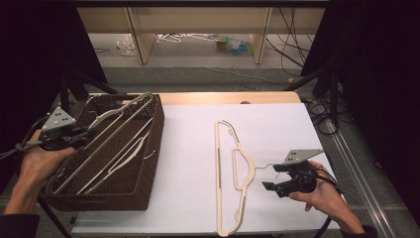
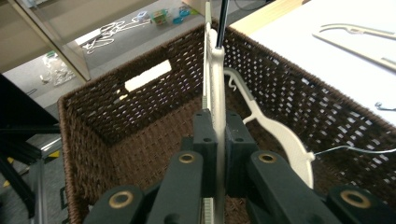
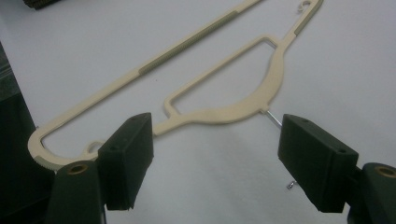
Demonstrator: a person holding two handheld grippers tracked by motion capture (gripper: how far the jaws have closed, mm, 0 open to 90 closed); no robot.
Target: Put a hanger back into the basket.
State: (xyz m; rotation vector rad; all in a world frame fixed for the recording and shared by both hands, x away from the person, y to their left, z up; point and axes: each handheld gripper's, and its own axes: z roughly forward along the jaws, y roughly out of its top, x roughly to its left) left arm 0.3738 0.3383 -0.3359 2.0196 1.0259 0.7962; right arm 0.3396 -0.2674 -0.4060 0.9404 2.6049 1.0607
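Held hanger: clamped edge-on in closed left claw, over the basket.
Loose hanger: flat on worktop, just ahead of right claw, wide open, empty.
Progress: apparently mid-sorting; direction unclear.

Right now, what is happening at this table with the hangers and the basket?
A person works with a gripper in each hand. The left gripper is shut on a grey hanger, which leans in the brown woven basket with other hangers. The right gripper is open on the white table, its jaws spread beside the metal hook of a cream hanger that lies flat there. It looks like hangers are being moved between basket and table, but I cannot tell in which direction.
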